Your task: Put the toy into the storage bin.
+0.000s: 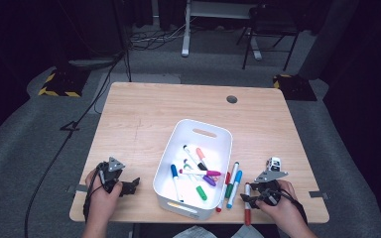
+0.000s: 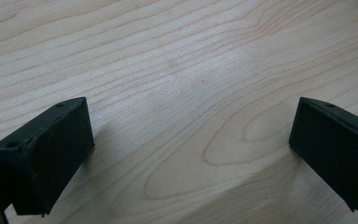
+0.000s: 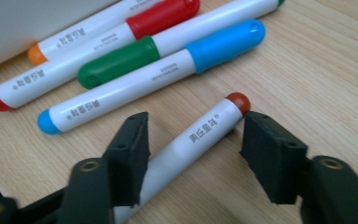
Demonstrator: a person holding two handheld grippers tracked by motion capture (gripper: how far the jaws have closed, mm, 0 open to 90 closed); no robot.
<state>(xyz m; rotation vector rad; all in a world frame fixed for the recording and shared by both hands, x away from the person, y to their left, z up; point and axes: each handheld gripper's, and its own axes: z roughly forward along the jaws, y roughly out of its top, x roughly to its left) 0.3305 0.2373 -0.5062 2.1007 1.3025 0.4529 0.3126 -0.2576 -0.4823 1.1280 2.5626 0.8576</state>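
- Markers being gathered into the white bin (image 1: 178,148) mid-table (image 1: 144,114); about seven already lie inside, colours mixed.
- Left to do, by my reading: four on the wood. Three lie side by side just right of the bin: red-capped marker (image 3: 163,16), green marker (image 3: 116,60), blue marker (image 3: 223,44). A brown-tipped marker (image 3: 209,128) lies apart, nearer the table's front edge.
- Right gripper (image 3: 193,140): jaws straddle the brown-tipped marker, one each side of its barrel. A gap shows at the right pad; the left pad looks very near the barrel, contact uncertain. Not yet a grip, so counted as open around it.
- Left gripper (image 2: 191,140): jaws wide apart over bare wood, nothing between them. Parked left of the bin near the front edge.
- Step in hand, as judged: closing on the brown-tipped marker, then a lift into the bin.
- High view gives the bin's contents and both hands' placing; there the marker at the right gripper reads red-capped at its near end (image 1: 247,210).
- Right gripper view gives the jaw gaps and the print on the barrels, too small from above.
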